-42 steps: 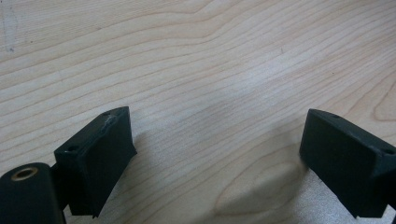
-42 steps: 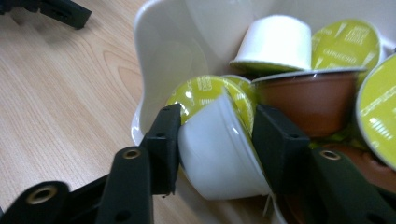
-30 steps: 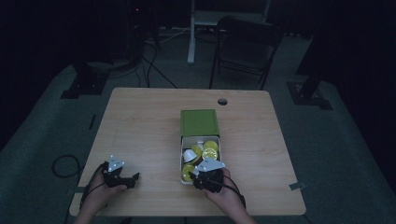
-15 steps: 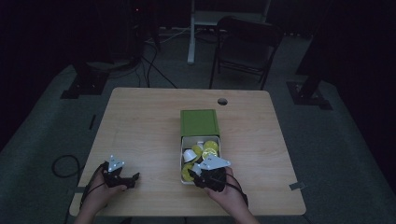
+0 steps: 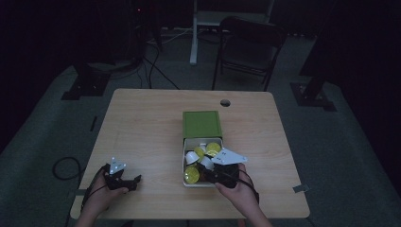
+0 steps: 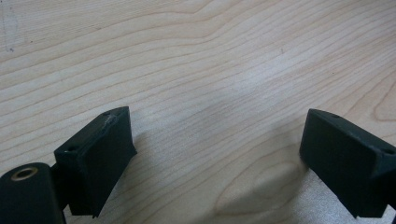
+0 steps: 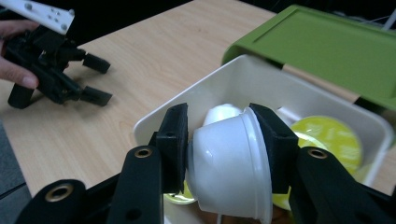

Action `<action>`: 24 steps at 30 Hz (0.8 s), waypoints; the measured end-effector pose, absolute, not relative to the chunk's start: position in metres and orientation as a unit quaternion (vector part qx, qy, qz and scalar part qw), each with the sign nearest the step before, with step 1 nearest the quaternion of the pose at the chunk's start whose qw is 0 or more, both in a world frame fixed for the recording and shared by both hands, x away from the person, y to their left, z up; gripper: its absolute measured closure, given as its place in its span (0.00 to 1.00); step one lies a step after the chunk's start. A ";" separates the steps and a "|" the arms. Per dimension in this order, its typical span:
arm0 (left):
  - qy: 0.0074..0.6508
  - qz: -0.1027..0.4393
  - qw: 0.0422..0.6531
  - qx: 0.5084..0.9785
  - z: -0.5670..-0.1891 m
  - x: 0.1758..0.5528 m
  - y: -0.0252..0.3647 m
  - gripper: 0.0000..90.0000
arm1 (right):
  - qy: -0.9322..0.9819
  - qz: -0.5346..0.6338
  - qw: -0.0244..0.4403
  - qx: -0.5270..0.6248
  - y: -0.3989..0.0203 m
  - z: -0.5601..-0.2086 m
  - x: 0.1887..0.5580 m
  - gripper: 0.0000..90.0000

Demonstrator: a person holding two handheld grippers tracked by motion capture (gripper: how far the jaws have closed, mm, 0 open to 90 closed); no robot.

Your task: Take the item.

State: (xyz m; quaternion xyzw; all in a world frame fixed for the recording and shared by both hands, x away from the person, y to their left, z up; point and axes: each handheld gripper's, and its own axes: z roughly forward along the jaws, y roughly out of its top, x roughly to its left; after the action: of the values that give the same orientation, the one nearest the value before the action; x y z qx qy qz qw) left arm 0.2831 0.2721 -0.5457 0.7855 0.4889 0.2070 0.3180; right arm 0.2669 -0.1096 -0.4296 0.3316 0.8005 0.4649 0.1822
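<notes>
Since a second earlier, we saw the right gripper (image 7: 224, 140) rise from the white plastic box (image 7: 233, 77), jaws clamped on a small white plastic cup (image 7: 229, 163) lying sideways above yellow-lidded cups (image 7: 327, 135). The left gripper (image 5: 124, 180) rested on the wooden table (image 5: 151, 132), jaws wide apart and empty.

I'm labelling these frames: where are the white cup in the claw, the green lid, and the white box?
white cup (image 7: 229, 163), right gripper view, on its side wall.
green lid (image 7: 327, 44), right gripper view, on its flat top.
white box (image 7: 187, 100), right gripper view, on its near rim.
</notes>
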 end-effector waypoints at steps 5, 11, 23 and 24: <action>0.489 0.207 0.318 0.786 -0.546 0.283 0.272 0.11 | 0.791 0.472 0.196 0.337 -0.120 -0.420 0.269 0.66; 0.489 0.207 0.318 0.786 -0.546 0.283 0.272 0.11 | 0.780 0.476 0.207 0.349 -0.133 -0.414 0.272 0.66; 0.489 0.207 0.318 0.786 -0.546 0.283 0.272 0.11 | 0.762 0.475 0.226 0.378 -0.166 -0.411 0.277 0.66; 0.489 0.207 0.318 0.786 -0.546 0.283 0.272 0.11 | 0.760 0.475 0.227 0.380 -0.168 -0.411 0.277 0.66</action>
State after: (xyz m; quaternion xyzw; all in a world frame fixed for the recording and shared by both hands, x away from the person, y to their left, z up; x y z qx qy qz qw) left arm 0.2831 0.2721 -0.5457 0.7855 0.4889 0.2072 0.3178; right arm 0.2770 -0.1678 -0.4111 0.3805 0.7604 0.4750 0.2267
